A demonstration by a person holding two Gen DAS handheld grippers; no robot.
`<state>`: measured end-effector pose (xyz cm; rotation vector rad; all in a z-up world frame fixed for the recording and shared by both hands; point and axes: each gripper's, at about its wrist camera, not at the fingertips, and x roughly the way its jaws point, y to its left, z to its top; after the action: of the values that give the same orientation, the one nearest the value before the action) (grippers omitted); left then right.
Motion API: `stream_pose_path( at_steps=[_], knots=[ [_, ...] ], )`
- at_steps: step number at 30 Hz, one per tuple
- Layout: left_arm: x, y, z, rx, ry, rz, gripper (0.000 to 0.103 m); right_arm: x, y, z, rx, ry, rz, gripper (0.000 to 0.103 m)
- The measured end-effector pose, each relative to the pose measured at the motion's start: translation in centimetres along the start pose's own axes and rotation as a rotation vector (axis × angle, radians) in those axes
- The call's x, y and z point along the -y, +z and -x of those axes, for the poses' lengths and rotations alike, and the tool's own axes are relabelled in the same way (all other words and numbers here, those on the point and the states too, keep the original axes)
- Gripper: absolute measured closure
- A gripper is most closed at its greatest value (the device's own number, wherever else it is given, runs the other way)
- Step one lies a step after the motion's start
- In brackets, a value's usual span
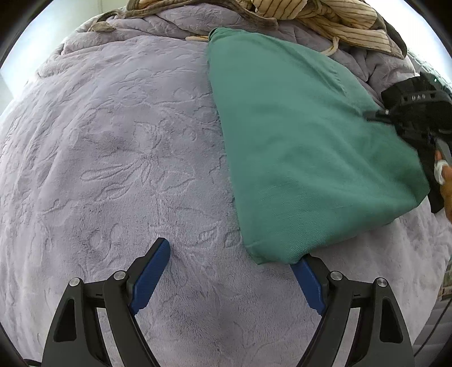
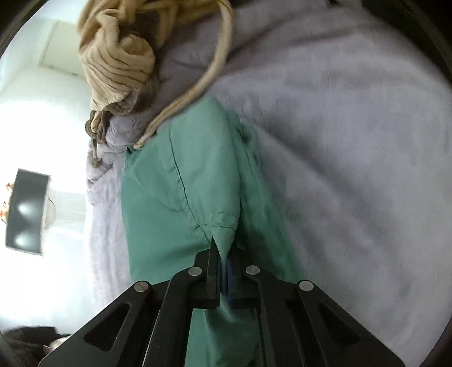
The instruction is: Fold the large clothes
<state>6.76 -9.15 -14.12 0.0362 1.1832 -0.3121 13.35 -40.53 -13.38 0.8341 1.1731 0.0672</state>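
A green garment [image 1: 296, 146] lies folded on the lilac blanket [image 1: 113, 146], right of centre in the left wrist view. My left gripper [image 1: 234, 271] is open and empty, low over the blanket; its right finger [image 1: 308, 285] sits at the garment's near corner, partly under the cloth. My right gripper [image 2: 224, 271] is shut on a fold of the green garment [image 2: 183, 197] and shows as a black body at the garment's right edge in the left wrist view [image 1: 418, 118].
A crumpled beige striped garment [image 1: 325, 19] with a cord lies at the far end of the blanket, also in the right wrist view [image 2: 118, 65]. A dark framed panel [image 2: 26, 211] stands beyond the bed's edge.
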Motion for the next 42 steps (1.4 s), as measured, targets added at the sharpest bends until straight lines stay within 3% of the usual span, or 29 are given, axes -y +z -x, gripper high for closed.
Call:
stream_pose_path(
  at_steps=[4, 6, 8, 11, 14, 18, 21, 23, 26, 29, 33, 35, 38, 42],
  knots=[
    [0.5, 0.2, -0.6, -0.007, -0.007, -0.017, 0.017, 1.9, 1.2, -2.5, -0.031, -0.044, 0.03, 0.099],
    [0.7, 0.3, -0.9, -0.008, -0.011, -0.026, 0.017, 3.8, 1.3, -3.2, -0.041, 0.015, -0.049, 0.099],
    [0.6, 0.3, -0.9, -0.014, -0.008, -0.029, 0.017, 4.8, 1.1, -2.6, -0.026, 0.065, -0.128, 0.099],
    [0.1, -0.3, 0.0, -0.038, -0.003, -0.068, 0.017, 5.0, 0.3, -0.3, -0.001, 0.022, -0.162, 0.098],
    [-0.9, -1.4, 1.9, -0.054, 0.015, -0.125, 0.017, 4.2, -1.0, 3.0, 0.037, -0.015, -0.122, 0.096],
    [-2.6, -0.8, 4.5, -0.027, 0.04, -0.107, 0.017, 1.1, -3.7, 6.5, 0.043, 0.038, 0.004, 0.094],
    [-2.8, 1.3, 5.1, 0.024, 0.021, -0.048, 0.017, -1.5, -5.4, 5.5, -0.012, 0.052, 0.09, 0.094],
    [-1.9, 2.7, 4.5, 0.046, -0.002, -0.029, 0.017, -2.2, -5.9, 3.8, -0.041, 0.016, 0.118, 0.094],
    [0.0, 4.2, 3.2, 0.069, -0.015, -0.038, 0.017, 0.1, -5.6, 2.8, -0.03, -0.036, 0.051, 0.094],
    [1.4, 4.4, 1.2, 0.043, -0.001, -0.064, 0.017, 4.1, -5.4, 2.1, -0.021, -0.037, -0.077, 0.1],
    [0.2, 3.5, 0.2, 0.013, -0.044, -0.009, 0.011, 7.6, -6.1, 1.1, -0.039, 0.03, -0.213, 0.103],
    [-0.3, 3.4, 0.6, 0.002, -0.034, 0.008, 0.011, 7.6, -6.5, 1.6, -0.027, 0.036, -0.23, 0.103],
    [-0.6, 3.1, 1.3, -0.005, 0.027, -0.024, 0.011, 5.5, -7.4, 2.4, -0.004, -0.014, -0.154, 0.101],
    [-0.6, 2.9, 2.0, -0.045, 0.053, -0.053, 0.012, 3.6, -8.4, 2.8, 0.041, -0.073, -0.143, 0.1]
  ],
)
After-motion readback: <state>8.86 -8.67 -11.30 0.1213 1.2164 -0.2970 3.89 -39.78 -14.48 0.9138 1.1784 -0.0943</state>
